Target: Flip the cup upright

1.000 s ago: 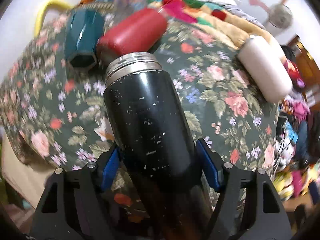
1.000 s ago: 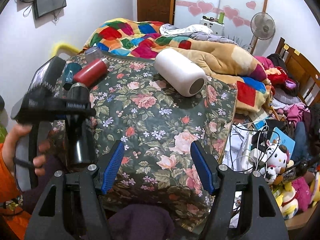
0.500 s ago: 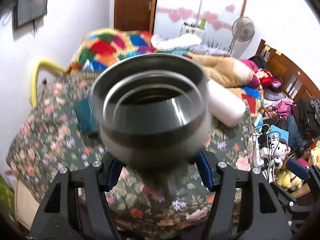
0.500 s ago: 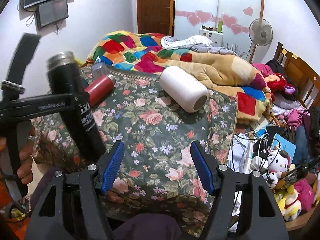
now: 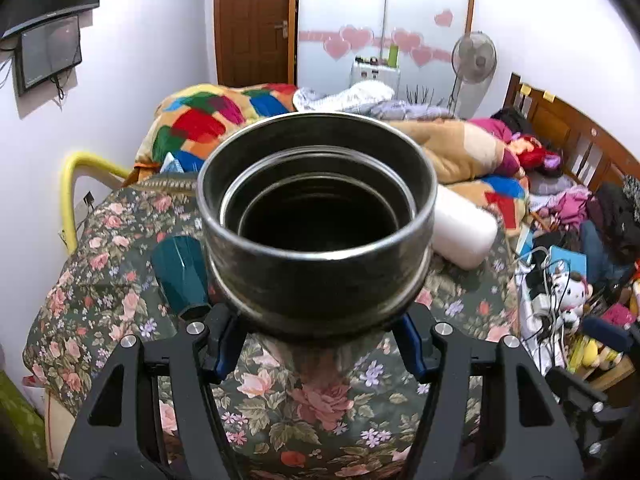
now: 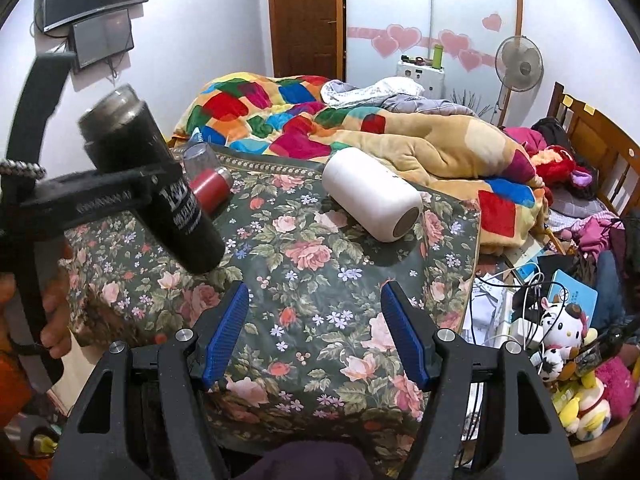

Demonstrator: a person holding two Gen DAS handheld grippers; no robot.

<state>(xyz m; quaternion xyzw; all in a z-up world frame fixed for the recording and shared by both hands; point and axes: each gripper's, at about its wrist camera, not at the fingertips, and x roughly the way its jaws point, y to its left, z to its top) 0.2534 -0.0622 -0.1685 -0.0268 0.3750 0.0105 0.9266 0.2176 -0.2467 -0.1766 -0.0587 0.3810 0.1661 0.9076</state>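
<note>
The left gripper (image 5: 320, 344) is clamped on the black cup (image 5: 316, 220), its blue fingertips (image 5: 222, 346) pressed against either side of the cup's body below the steel collar. In the left wrist view the cup fills the centre of the picture, its open mouth facing the camera so that the dark inside and the stepped steel rim are visible. From the right wrist view the same black cup (image 6: 160, 184) sits at about 9 o'clock, held in the air above the near left corner of the flowered cloth (image 6: 320, 312). It leans, mouth up toward 11 o'clock and base down toward 5 o'clock, with white lettering on its side. The base appears clear of the cloth, though contact cannot be ruled out. The left gripper (image 6: 104, 196) crosses the cup's middle there.

The right gripper (image 6: 316, 332) has its jaws spread wide with nothing between them, hovering over the near edge of the cloth at 6 o'clock.

On the cloth, a white cup (image 6: 372, 196) lies on its side near 1 o'clock from the picture's centre, its open end pointing toward the lower right. A red cup (image 6: 210, 190) lies on its side just beyond the black cup, and a clear cup (image 6: 198, 156) stands right behind it. In the left wrist view a teal cup (image 5: 180, 272) lies on its side at 9 o'clock, partly hidden by the black cup. A patchwork blanket (image 6: 280, 116) is heaped at 12 o'clock.
</note>
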